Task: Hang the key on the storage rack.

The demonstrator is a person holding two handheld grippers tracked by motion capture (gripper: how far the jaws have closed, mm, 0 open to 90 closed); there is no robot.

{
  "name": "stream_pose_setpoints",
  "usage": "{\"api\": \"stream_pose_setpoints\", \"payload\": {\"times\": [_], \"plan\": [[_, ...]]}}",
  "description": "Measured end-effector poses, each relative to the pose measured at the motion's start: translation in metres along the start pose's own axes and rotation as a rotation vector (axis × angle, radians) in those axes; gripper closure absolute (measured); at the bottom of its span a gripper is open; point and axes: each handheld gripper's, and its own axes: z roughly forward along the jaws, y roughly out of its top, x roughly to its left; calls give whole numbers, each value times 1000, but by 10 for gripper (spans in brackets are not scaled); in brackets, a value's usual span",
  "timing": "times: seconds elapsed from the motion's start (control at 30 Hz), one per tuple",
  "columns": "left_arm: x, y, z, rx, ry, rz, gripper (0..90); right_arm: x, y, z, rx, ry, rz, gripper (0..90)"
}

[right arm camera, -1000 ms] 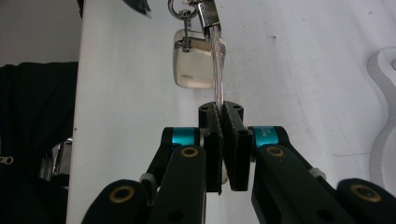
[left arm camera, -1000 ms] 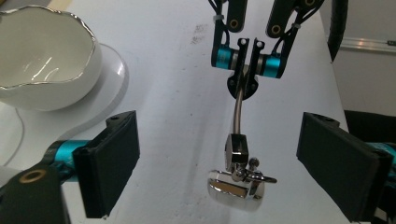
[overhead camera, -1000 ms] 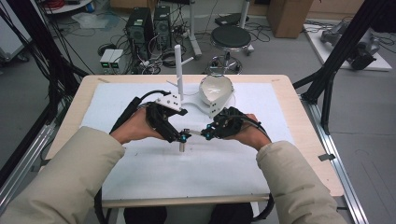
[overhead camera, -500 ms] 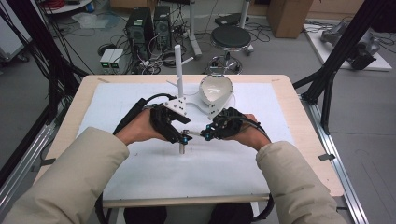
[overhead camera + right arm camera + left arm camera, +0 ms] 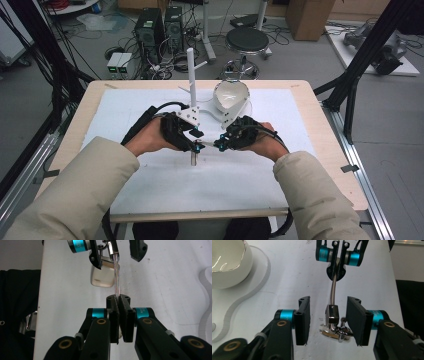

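Two pale sleeves [image 5: 85, 195] come in from the near edge of the counter [image 5: 320, 115], and both pairs of tongs meet tip to tip over the middle of it.

The right tongs [image 5: 118, 298] are clamped flat on one end of a thin curved metal strip [image 5: 333, 290], holding it out towards the other hand. At the strip's far end sits a square clasp [image 5: 332, 315] with a small ring and a shiny tag hanging under it, just above the sheet. The left tongs [image 5: 329, 300] straddle that clasp. Their jaws have just been closing, with the clasp between them, but a gap shows on either side, so they are not yet gripping.

The likely trouble is an off-centre bite. The clasp sits nearer one pad than the other, so that pad may reach it first and push it sideways, twisting the slick strip in the right grip. The loose ring could also catch between a pad and the clasp and spoil the hold.

A white sheet [image 5: 225, 185] covers most of the wooden top. Beyond the hands stand a white bowl [image 5: 231, 95] and a white upright post [image 5: 190, 75]. Past the far edge are a round stool [image 5: 248, 37], computer towers [image 5: 150, 27] and cables on a grey floor.
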Motion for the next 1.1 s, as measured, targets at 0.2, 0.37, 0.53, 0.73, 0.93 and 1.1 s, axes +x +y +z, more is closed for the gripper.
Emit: {"api": "stream_pose_setpoints", "payload": {"times": [0.2, 0.37, 0.53, 0.73, 0.93, 1.1], "plan": [[-2, 2, 0, 18, 12, -12, 738, 0, 0, 0, 4, -4, 0, 875], [-3, 3, 1, 27, 16, -14, 789, 0, 1, 1, 3, -6, -4, 875], [-4, 3, 2, 49, 19, 1, 815, 0, 1, 1, -2, -3, -8, 875], [-5, 3, 2, 46, 26, 16, 817, -1, 1, 1, -5, 3, -7, 874], [-5, 1, 0, 27, 19, 17, 818, -1, -1, 0, -38, 8, -29, 712], [-4, -3, -3, 2, 40, 0, 819, -2, -5, 0, -112, -51, 32, 60]]}}
